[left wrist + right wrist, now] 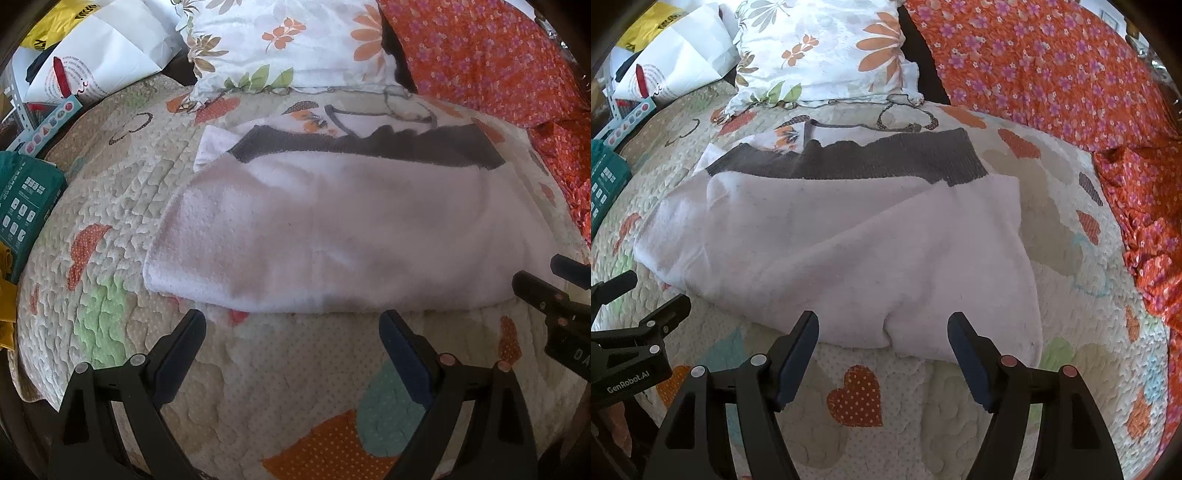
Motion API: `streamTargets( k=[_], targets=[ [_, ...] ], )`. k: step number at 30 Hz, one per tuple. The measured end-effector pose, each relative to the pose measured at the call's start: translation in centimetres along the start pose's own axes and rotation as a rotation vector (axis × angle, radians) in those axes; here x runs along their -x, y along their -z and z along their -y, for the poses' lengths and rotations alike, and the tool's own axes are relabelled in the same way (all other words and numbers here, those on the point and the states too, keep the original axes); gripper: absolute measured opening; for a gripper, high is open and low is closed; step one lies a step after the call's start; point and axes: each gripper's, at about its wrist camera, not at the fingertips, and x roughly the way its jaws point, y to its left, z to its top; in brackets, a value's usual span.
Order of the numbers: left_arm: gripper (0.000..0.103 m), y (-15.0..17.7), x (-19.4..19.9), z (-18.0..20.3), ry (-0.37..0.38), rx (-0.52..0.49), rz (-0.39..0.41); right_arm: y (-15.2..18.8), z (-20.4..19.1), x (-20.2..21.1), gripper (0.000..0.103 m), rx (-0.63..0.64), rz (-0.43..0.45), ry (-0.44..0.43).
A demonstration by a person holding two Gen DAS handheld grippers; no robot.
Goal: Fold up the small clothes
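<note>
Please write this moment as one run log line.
left gripper: open, empty | right gripper: open, empty | garment: folded on quilt

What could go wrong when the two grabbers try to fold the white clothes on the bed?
1. Both sets of fingers are open just short of the white garment, over the puffy quilt. A pinch might catch the quilt too.
2. The garment is already doubled, so the right gripper might lift only the top layer.
3. The left gripper and right gripper are close together and could bump.
</note>
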Motion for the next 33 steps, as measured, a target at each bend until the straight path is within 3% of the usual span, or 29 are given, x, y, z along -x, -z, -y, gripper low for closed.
streamTargets(
  k=[24, 33],
  targets=[
    [0.094, 0.3, -1.0, -0.2, -0.001, 0.013, -0.048, 0.3, 0.1, -0.7, 0.079, -0.013, -0.036, -0.013],
    [0.094, 0.8, -2.4, -0.5, 0.004, 0.028, -0.108, 0.2, 0.6, -0.7, 0.08, -0.043, -0.038, -0.02]
  ],
)
